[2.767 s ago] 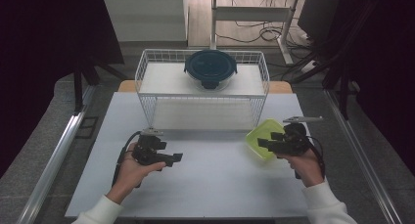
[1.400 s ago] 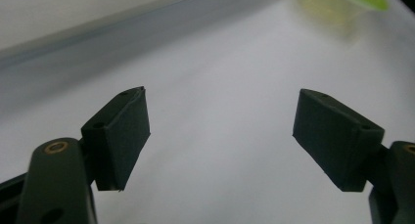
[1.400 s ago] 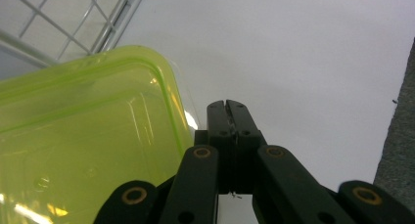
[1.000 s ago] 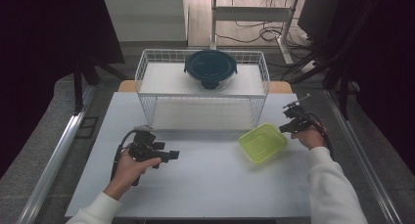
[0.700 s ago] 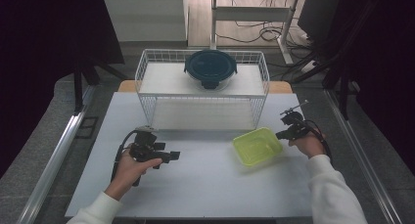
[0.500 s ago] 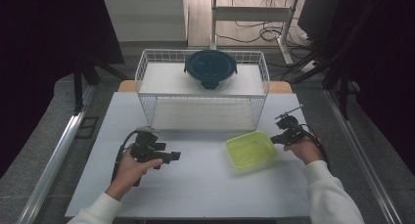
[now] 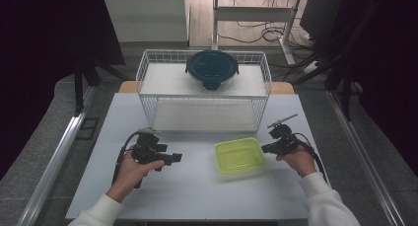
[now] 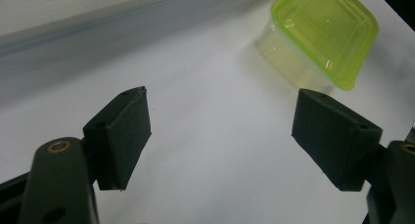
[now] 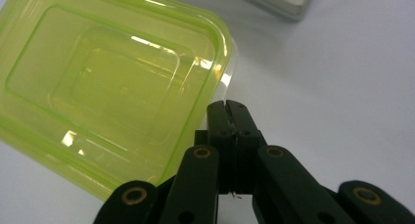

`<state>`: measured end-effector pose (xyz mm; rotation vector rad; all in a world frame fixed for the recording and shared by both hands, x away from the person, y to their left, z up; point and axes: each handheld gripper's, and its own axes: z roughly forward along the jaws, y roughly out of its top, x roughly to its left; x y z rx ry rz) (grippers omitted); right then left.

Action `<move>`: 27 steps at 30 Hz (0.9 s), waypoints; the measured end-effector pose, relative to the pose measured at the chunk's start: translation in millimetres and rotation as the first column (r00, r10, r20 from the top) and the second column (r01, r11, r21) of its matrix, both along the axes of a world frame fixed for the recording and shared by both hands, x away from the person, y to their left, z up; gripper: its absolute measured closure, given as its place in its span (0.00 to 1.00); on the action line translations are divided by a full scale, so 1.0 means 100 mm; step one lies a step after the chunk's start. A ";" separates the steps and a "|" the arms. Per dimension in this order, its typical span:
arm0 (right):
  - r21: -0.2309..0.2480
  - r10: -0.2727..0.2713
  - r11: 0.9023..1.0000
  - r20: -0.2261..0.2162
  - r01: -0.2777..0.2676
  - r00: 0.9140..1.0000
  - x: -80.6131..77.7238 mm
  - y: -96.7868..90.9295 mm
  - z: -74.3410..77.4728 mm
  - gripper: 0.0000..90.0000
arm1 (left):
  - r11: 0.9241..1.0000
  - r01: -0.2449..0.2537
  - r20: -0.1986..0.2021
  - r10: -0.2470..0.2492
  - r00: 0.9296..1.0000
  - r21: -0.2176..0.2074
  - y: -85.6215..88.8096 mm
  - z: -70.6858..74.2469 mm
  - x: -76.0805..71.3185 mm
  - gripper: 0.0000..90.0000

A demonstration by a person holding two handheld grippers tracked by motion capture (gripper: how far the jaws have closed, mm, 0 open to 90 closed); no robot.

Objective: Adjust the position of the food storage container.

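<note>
White table [image 7: 197,196], grey floor [image 7: 44,132], dark curtains [image 7: 44,33]

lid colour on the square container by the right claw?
Translucent lime green lid; clearest in the right gripper view.

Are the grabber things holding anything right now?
No. The left gripper is wide open over bare table. The right gripper has its jaws shut together with nothing between them, its tips right against the edge of the green container, pushing rather than holding.
</note>
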<state>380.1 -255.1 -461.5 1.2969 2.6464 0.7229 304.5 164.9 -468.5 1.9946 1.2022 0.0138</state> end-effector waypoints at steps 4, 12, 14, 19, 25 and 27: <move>0.036 0.024 0.999 -0.006 -0.023 1.000 -0.07 0.07 -0.02 0.98 | 1.000 -0.004 0.000 0.004 1.000 0.000 0.00 0.00 0.00 0.24; 0.056 0.067 0.996 -0.011 -0.067 0.998 -0.18 0.21 -0.06 0.98 | 1.000 -0.005 -0.002 0.005 1.000 0.002 0.00 -0.01 0.00 0.24; 0.062 0.071 0.996 -0.015 -0.070 0.997 -0.19 0.23 -0.06 0.98 | 1.000 -0.006 -0.003 0.006 1.000 0.003 0.00 -0.01 0.00 0.24; 0.079 0.092 0.993 -0.020 -0.090 0.996 -0.22 0.35 -0.10 0.98 | 1.000 -0.004 -0.004 0.004 1.000 0.003 0.00 -0.01 0.00 0.25; 0.074 0.110 0.991 -0.019 -0.108 0.994 -0.25 0.47 -0.16 0.98 | 1.000 -0.005 -0.005 0.005 1.000 0.005 0.00 -0.02 0.00 0.25; 0.082 0.120 0.990 -0.016 -0.118 0.993 -0.25 0.55 -0.18 0.98 | 1.000 -0.005 -0.004 0.005 1.000 0.005 0.00 -0.02 0.00 0.24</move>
